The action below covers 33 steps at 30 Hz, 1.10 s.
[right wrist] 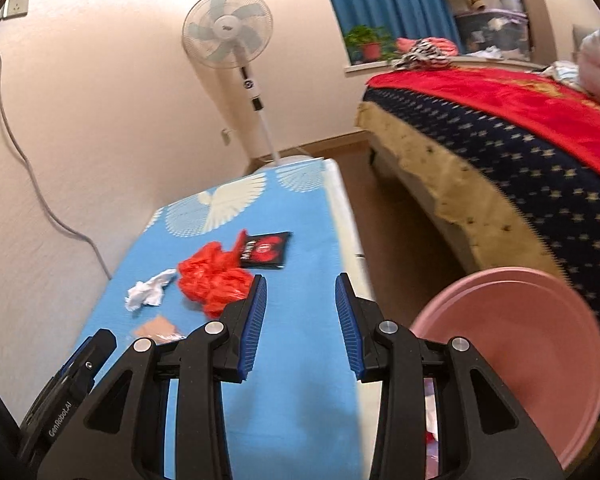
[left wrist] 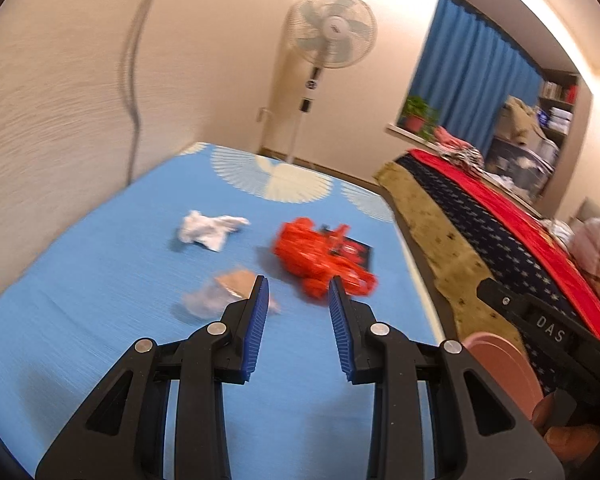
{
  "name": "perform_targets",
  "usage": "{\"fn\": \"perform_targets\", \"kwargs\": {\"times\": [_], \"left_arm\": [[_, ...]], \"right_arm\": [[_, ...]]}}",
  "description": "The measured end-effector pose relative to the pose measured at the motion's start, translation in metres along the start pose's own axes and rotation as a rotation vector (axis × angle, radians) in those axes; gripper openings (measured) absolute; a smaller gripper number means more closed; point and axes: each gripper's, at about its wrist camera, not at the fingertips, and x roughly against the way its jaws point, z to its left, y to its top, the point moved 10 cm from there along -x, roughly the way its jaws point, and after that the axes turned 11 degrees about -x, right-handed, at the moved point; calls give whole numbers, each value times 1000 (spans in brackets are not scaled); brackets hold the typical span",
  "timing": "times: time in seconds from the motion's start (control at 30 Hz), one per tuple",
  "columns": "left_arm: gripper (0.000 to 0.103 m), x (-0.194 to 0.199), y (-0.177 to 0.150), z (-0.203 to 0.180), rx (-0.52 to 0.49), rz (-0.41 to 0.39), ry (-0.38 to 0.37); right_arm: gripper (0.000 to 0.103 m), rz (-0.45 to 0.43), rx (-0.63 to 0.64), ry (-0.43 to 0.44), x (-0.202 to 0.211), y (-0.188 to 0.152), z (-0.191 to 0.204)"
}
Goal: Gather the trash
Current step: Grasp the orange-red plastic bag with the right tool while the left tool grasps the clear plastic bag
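On the blue tablecloth [left wrist: 100,280] lie a crumpled white tissue [left wrist: 210,230], a red plastic bag [left wrist: 320,260], a black and red packet [left wrist: 354,249] behind it, and a clear and brown wrapper [left wrist: 224,292]. My left gripper [left wrist: 298,292] is open just short of the wrapper and the bag, with nothing between its fingers. In the right wrist view the bag [right wrist: 212,280], tissue [right wrist: 148,290], packet [right wrist: 266,250] and wrapper [right wrist: 158,328] lie ahead to the left. My right gripper [right wrist: 300,292] hangs open and empty over the cloth. A pink basin [right wrist: 520,348] is at its right.
A standing fan [left wrist: 328,28] is behind the table's far end. A grey cable [right wrist: 28,160] hangs down the left wall. A bed with a red and navy cover [right wrist: 520,140] runs along the right, across a strip of wooden floor [right wrist: 384,216]. The table's right edge [right wrist: 348,220] is close.
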Motion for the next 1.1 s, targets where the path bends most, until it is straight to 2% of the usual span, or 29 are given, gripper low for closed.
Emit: {"fn": "perform_targets", "kwargs": {"times": [0.23,0.3,0.4,0.77,0.83,0.87,0.9,0.93,0.97,1.1], "left_arm": [[32,-31,-3,41,32,56,104],[35,-41,-5,50,56,78,115],[47,-52,-9,54,74,105,113],[48,-78,-24,54,98,182,74],[47,-78,-26,53,100,192,63],[46,-79,-28,52,99,204,57],[38,-80,-29,51,103,212,48],[35,-80,-31,49,111,217,27],[34,-80,-31,47,110,219,20],[23,-73,-31,44,111,212,1]], "right_arm": [[37,79,-42,64,-55,-10,14],[43,112,-68,76,-73,-15,14],[48,152,-91,89,-92,-22,16],[48,251,-86,142,-129,-44,36],[43,262,-78,151,-129,-47,38],[35,268,-75,155,-130,-48,39],[27,277,-71,160,-130,-49,41],[22,282,-66,162,-129,-50,42],[9,297,-55,167,-129,-54,45],[7,292,-3,172,-118,-55,52]]}}
